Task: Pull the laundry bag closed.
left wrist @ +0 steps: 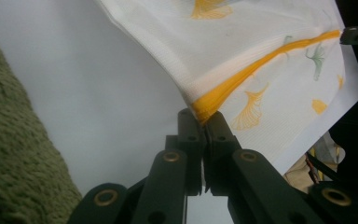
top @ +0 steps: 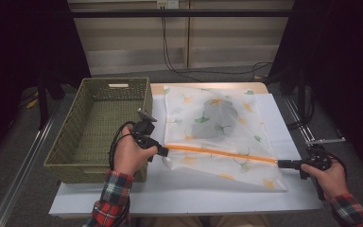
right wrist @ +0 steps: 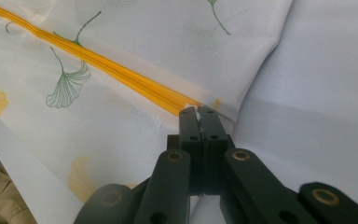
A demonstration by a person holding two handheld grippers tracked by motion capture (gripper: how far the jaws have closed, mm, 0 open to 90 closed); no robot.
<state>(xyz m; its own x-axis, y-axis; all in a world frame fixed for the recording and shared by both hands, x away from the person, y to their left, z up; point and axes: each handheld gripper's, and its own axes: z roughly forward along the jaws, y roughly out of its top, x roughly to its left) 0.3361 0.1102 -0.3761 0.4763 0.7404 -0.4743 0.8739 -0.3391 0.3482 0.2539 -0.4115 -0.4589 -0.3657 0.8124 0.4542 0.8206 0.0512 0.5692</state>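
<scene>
On the white-covered table (top: pixel 170 194), beside the green woven basket (top: pixel 99 127), a white mesh bag (top: pixel 217 137) printed with ginkgo leaves is lying with a dark item faintly showing inside. The left gripper (top: pixel 163 150) is pinching one end of the bag's orange zipper (top: pixel 222 154), jaws pressed together on the tape; the right gripper (top: pixel 281 163) is pinching the opposite end, apparently at the pull. Gripping both ends is pulling the zipper line taut and straight, which probably is helping the slider travel without the mesh bunching.
</scene>
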